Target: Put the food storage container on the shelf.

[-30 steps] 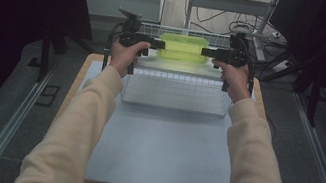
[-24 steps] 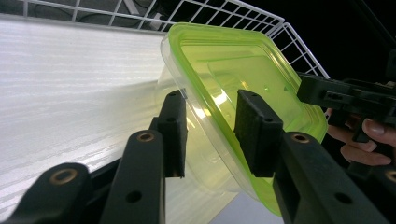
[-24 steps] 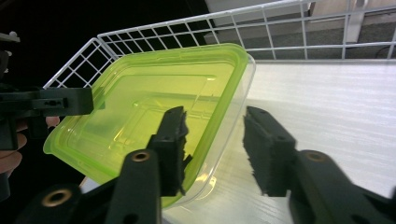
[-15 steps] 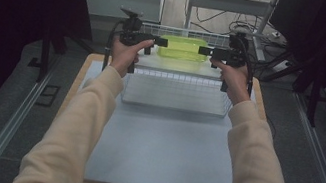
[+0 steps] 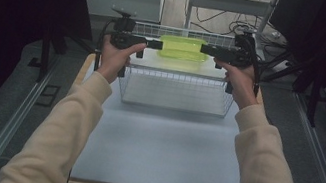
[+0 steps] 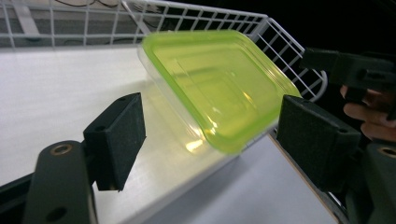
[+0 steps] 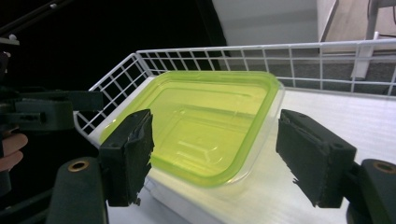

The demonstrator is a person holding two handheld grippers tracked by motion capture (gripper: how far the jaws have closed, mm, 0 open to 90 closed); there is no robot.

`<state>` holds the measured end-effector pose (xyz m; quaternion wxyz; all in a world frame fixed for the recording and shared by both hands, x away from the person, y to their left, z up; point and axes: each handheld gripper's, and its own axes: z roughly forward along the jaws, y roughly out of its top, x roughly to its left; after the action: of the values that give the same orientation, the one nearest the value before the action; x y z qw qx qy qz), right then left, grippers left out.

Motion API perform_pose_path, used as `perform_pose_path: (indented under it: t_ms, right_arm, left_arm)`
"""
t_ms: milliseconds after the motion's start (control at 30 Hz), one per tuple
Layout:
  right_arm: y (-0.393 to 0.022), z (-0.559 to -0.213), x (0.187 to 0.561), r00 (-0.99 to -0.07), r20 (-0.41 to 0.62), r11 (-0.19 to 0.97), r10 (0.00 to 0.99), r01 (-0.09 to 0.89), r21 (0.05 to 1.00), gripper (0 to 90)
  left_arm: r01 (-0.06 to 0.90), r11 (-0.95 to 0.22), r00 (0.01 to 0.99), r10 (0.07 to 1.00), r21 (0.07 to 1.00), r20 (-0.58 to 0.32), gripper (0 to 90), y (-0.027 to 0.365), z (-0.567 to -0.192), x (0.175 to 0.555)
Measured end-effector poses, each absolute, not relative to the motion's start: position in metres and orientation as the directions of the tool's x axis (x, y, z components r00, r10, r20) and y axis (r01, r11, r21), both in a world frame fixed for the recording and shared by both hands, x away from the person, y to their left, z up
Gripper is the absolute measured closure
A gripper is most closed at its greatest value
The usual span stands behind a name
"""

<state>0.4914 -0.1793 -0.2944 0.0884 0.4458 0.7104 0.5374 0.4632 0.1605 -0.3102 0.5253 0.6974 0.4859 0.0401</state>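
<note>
A clear container with a yellow-green lid [image 5: 181,49] is seen in the high view at about twelve o'clock on the table, lying on a white shelf [image 5: 215,73] at the far side, inside a white wire basket [image 5: 176,91] whose rim runs behind and around it. The left gripper [image 5: 155,44] is held at the container's nine o'clock side and the right gripper [image 5: 205,49] at its three o'clock side, each carried in a hand with a cream sleeve [image 5: 67,120] behind it. The jaws of both grippers have just been opening, and nothing is pressed by their pads. In the left gripper view the container [image 6: 217,86] is seen between and beyond the two black jaws, tilted, one corner overhanging the shelf's edge, with clear space between it and each pad; the other gripper is seen at two o'clock, beside the wire basket [image 6: 285,42]. In the right gripper view the container [image 7: 201,121] is seen between the wide-set jaws, near the left pad, though whether they touch cannot be told, and well apart from the right pad.
</note>
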Motion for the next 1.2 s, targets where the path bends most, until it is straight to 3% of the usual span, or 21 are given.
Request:
perform_pose_path:
  t_ms: [467, 733, 933, 1200]
  right_arm:
    - [-0.202, -0.304, 0.425, -0.684, 0.275, 0.098, 0.675, 0.452, 0.887, 25.3]
    - [-0.220, -0.348, 0.373, -0.741, 0.247, 0.144, 0.625, 0.420, 0.896, 24.6]
    - [-0.226, -0.391, 0.337, -0.765, 0.254, 0.193, 0.592, 0.440, 0.877, 23.7]
    - [-0.232, -0.437, 0.315, -0.760, 0.248, 0.230, 0.601, 0.462, 0.857, 23.8]
  left_arm:
    - [0.569, 0.002, 0.603, 0.678, 0.822, -0.420, 24.7, 0.167, -0.329, 0.387]
    - [0.550, -0.003, 0.657, 0.618, 0.835, -0.431, 24.5, 0.168, -0.367, 0.337]
    - [0.581, -0.033, 0.639, 0.637, 0.813, -0.431, 24.3, 0.169, -0.411, 0.312]
    - [0.617, -0.055, 0.612, 0.660, 0.785, -0.435, 24.4, 0.175, -0.451, 0.294]
